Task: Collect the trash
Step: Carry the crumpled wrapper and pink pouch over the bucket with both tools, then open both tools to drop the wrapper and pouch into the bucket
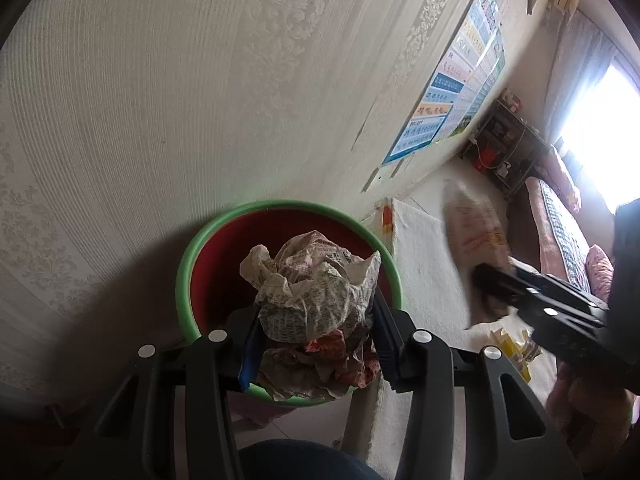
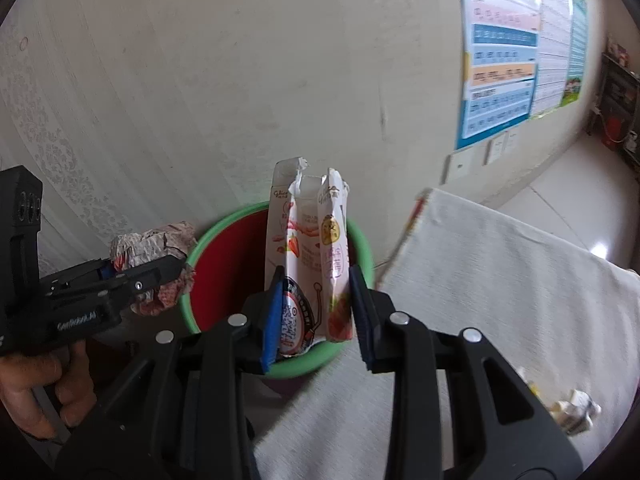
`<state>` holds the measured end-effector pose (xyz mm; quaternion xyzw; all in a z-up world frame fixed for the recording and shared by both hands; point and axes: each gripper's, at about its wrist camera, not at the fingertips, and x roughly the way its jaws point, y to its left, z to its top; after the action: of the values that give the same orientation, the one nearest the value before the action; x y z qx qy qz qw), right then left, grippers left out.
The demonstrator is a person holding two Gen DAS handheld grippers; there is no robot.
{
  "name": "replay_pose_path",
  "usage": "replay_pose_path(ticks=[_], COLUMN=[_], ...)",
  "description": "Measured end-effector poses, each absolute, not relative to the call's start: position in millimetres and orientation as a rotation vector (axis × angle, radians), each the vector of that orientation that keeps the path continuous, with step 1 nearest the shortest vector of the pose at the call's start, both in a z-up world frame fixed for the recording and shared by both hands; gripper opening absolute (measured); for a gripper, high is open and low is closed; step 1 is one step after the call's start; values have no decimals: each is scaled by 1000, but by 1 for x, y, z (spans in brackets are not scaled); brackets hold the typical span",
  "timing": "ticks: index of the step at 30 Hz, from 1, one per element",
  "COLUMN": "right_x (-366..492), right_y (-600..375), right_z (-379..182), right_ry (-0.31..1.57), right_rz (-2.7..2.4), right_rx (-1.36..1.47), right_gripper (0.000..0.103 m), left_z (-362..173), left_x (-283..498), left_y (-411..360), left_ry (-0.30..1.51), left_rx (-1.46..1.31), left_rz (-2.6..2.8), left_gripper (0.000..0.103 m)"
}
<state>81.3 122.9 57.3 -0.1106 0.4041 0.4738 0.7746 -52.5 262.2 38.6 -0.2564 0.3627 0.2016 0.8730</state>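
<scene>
Both grippers hang over the green-rimmed red bin (image 2: 200, 252) ready for release: the left gripper (image 1: 316, 320) jaws pinch a crumpled newspaper wad (image 1: 316, 284), and the right gripper (image 2: 314, 312) jaws pinch torn snack wrappers (image 2: 308, 248), positioned directly above the opening.

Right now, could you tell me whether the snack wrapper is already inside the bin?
Not yet: the right tongs hold the snack wrapper upright above the bin.
</scene>
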Motion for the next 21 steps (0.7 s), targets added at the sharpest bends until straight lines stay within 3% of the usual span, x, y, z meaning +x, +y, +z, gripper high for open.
replay_pose_path(ticks=[17,19,20,21], right_x=[79,79,79,79], right_y=[163,167,168,168], right_z=[38,37,36,36], right_ry=[908,913,912,910], right_rz=[1051,1058,1055,1049], right_rx=[-293,-289,-290,-290], right_gripper=[32,41,46,61], left_z=[44,43,43,43], left_x=[-43,-44,-43,-43], left_y=[285,287,288,289], left_ry=[740,748,752,747], left_rx=[-583,-586,-590,-596], left_rz=[414,427,438,443], left_gripper=[48,59,70,74])
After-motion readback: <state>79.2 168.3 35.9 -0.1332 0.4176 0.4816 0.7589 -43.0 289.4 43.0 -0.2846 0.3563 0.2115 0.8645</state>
